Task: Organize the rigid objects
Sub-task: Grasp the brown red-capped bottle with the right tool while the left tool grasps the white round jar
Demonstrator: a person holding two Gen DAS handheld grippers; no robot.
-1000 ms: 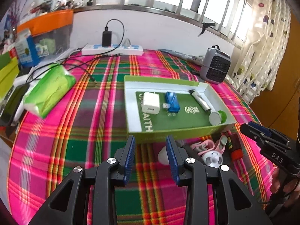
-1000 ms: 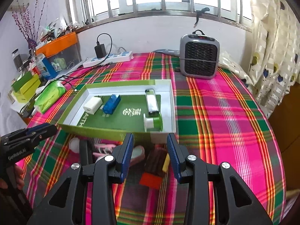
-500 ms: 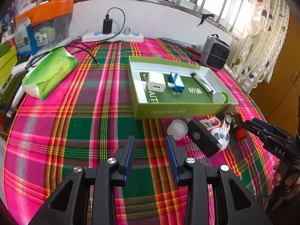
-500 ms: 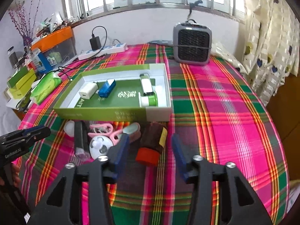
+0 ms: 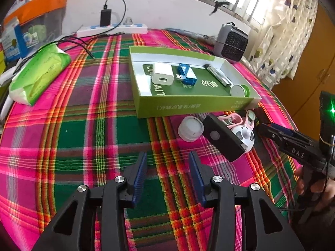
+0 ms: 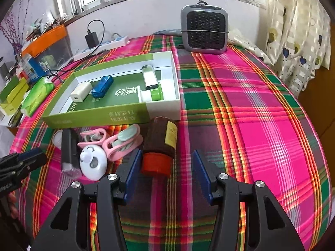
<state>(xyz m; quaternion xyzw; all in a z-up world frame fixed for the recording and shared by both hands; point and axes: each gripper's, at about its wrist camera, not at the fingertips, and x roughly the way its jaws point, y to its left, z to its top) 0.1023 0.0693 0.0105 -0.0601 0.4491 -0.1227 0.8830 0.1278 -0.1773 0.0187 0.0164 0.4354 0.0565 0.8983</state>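
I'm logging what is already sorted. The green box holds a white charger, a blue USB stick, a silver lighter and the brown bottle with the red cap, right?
Not quite. The brown bottle with the red cap lies on the tablecloth outside the green box, in front of the open right tongs, as the right wrist view shows. The white charger, blue USB stick and silver lighter are in the box.

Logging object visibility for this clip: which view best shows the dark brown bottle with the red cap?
The right wrist view: the dark brown bottle with the red cap lies on its side, whole, cap towards the open right gripper. The left wrist view shows at most a dark sliver beside the green tray, too little to identify.
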